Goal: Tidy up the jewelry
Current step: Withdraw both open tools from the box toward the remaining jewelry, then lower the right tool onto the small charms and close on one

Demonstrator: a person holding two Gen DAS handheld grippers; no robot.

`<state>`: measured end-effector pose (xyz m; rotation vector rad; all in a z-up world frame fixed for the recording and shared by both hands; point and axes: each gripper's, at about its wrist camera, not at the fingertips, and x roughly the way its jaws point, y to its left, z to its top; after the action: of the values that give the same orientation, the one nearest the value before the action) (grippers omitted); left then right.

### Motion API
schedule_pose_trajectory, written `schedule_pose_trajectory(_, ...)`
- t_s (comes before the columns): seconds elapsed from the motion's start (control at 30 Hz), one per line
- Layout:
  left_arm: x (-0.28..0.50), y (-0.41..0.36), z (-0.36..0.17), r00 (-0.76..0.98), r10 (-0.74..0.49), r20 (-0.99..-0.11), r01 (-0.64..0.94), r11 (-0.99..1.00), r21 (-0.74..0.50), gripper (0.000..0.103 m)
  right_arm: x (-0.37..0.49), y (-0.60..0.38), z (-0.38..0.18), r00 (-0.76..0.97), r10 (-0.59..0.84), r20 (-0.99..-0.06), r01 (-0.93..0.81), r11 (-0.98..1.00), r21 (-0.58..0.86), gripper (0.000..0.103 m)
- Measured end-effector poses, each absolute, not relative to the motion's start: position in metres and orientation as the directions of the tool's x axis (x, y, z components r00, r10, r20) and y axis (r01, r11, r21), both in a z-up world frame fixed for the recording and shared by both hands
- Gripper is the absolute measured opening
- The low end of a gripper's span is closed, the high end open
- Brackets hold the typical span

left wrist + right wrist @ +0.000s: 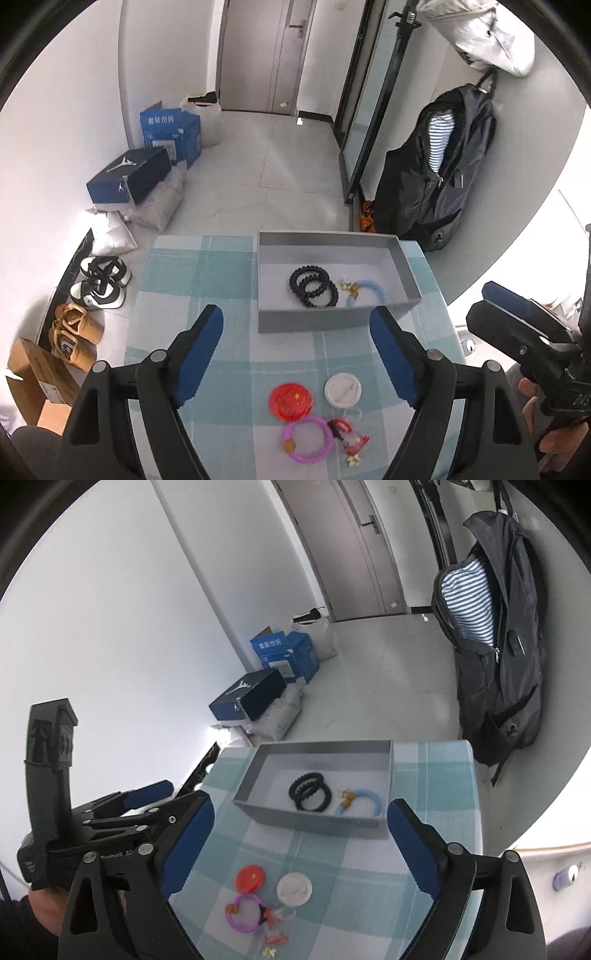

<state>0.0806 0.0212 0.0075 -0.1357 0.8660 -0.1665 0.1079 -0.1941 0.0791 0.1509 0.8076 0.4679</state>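
A grey open box (266, 280) (255, 775) sits at the far side of the checked table. In it lie two black coil bands (314, 286) (308, 792) and a light blue bracelet (369, 291) (364, 801). Near me on the cloth lie a red round piece (291, 401) (251, 880), a white round piece (342, 389) (294, 889), a purple bracelet (307, 438) (243, 912) and a small red-and-clear trinket (349, 435) (275, 928). My left gripper (297, 354) is open and empty above them. My right gripper (299, 849) is open and empty too.
The table wears a teal and white checked cloth (207, 266) (436, 775). Shoes (99, 284) and cardboard boxes (33, 373) stand on the floor at left. A dark backpack (439, 166) (498, 627) hangs at right. Blue boxes (170, 133) stand by the wall.
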Motion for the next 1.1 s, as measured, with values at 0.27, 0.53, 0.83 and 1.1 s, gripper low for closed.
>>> schedule_pose_trajectory(0.27, 0.054, 0.028, -0.007, 0.631, -0.178, -0.755, 0.080, 0.983, -0.165, 0.079, 0.073, -0.182, 0.067, 0.613, 0.432, -0.662, -0.371, 0.897, 0.241, 0.103)
schedule_pose_trajectory(0.53, 0.032, 0.033, -0.031, 0.611, -0.173, -0.773, 0.063, 0.983, -0.171, 0.079, 0.056, -0.177, 0.036, 0.571, 0.401, -0.716, -0.348, 0.909, 0.231, 0.103)
schedule_pose_trajectory(0.83, 0.018, 0.038, -0.064, 0.555, -0.192, -0.810, 0.061, 0.980, -0.191, 0.079, 0.039, -0.168, -0.004, 0.451, 0.401, -0.798, -0.357, 0.900, 0.251, 0.102)
schedule_pose_trajectory(1.1, 0.016, 0.047, -0.074, 0.520, -0.216, -0.827, 0.028, 0.971, -0.236, 0.079, 0.024, -0.152, -0.032, 0.353, 0.379, -0.855, -0.387, 0.891, 0.236, 0.085)
